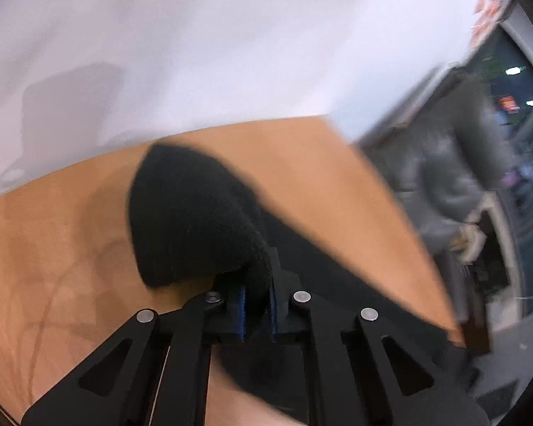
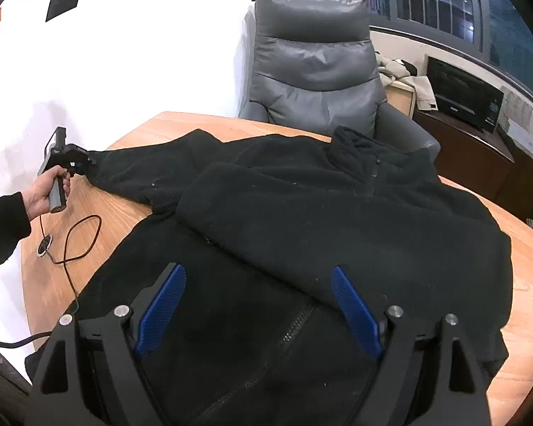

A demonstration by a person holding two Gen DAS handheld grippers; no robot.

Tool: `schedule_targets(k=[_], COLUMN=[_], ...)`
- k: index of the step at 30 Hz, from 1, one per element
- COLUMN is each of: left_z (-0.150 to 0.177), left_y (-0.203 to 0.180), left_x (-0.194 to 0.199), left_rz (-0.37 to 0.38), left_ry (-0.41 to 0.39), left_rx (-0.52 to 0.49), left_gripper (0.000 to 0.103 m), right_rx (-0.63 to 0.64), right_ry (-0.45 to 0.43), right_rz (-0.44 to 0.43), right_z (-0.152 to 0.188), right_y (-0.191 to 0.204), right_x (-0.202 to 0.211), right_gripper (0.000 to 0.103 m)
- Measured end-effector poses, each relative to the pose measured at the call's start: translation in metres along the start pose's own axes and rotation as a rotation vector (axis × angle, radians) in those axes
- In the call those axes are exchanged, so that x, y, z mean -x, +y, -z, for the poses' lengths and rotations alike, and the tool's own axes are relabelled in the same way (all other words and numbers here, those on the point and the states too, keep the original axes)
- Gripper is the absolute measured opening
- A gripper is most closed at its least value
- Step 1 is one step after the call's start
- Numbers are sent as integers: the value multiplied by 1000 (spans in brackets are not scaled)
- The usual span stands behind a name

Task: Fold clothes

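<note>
Jaws first: left gripper (image 1: pixel 257 305) is clamped tight on the cuff end of the jacket's sleeve (image 1: pixel 195 213); right gripper (image 2: pixel 257 305) hangs wide apart over the jacket body, nothing between the blue pads (image 2: pixel 161 307). Black fleece jacket (image 2: pixel 302 230) lies front-up on the wooden table (image 2: pixel 124 213), zipper (image 2: pixel 295 323) showing, collar (image 2: pixel 359 145) toward the grey armchair (image 2: pixel 312 67). One sleeve (image 2: pixel 266 213) is already laid across the chest. The other stretches out to the side, cuff pinched by the gripper in the left hand (image 2: pixel 46 191). My read: early-middle. That sleeve still needs folding in, then the body folded up. A thin cable (image 2: pixel 78 234) loops on the table beside it.
</note>
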State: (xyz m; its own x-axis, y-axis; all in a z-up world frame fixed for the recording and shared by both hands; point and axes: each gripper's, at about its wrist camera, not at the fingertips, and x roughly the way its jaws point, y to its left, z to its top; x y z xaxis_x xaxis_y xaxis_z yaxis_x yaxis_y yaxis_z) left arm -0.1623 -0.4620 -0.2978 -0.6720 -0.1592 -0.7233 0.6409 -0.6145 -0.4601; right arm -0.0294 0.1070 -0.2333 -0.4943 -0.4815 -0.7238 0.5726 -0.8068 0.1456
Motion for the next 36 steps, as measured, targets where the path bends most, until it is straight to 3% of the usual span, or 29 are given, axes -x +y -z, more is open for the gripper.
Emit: schedule_targets(k=[4, 8, 11, 12, 16, 18, 24, 28, 31, 33, 36], left_z=[14, 49, 110, 145, 236, 291, 429, 459, 464, 456, 428], left_y=[-79, -195, -275, -289, -392, -421, -439, -435, -430, -424, -402], left_x=[45, 72, 84, 91, 80, 77, 59, 61, 78, 101, 134], left_rz=[190, 385, 517, 539, 580, 580, 514, 454, 490, 539, 581], left_ry=[-45, -32, 43, 64, 177, 221, 362, 368, 353, 316, 235], left_rx=[-39, -171, -240, -264, -372, -432, -582, -684, -735, -765, -799], left_gripper=[7, 7, 7, 8, 8, 8, 8, 11, 32, 57, 87], right_rx=[-17, -69, -112, -131, -204, -230, -332, -394, -438, -470, -529], right_ry=[-49, -135, -211, -238, -334, -370, -408, -365, -315, -285, -216], right_rz=[3, 2, 9, 14, 33, 48, 60, 35, -3, -38, -125], right_z=[1, -2, -3, -3, 1, 5, 21, 29, 28, 28, 30], right_y=[-8, -27, -48, -56, -94, -113, -177, -207, -218, -223, -233], right_x=[25, 59, 92, 103, 145, 162, 185, 167, 137, 115, 69], right_gripper=[88, 88, 88, 88, 88, 88, 93, 96, 100, 101, 101])
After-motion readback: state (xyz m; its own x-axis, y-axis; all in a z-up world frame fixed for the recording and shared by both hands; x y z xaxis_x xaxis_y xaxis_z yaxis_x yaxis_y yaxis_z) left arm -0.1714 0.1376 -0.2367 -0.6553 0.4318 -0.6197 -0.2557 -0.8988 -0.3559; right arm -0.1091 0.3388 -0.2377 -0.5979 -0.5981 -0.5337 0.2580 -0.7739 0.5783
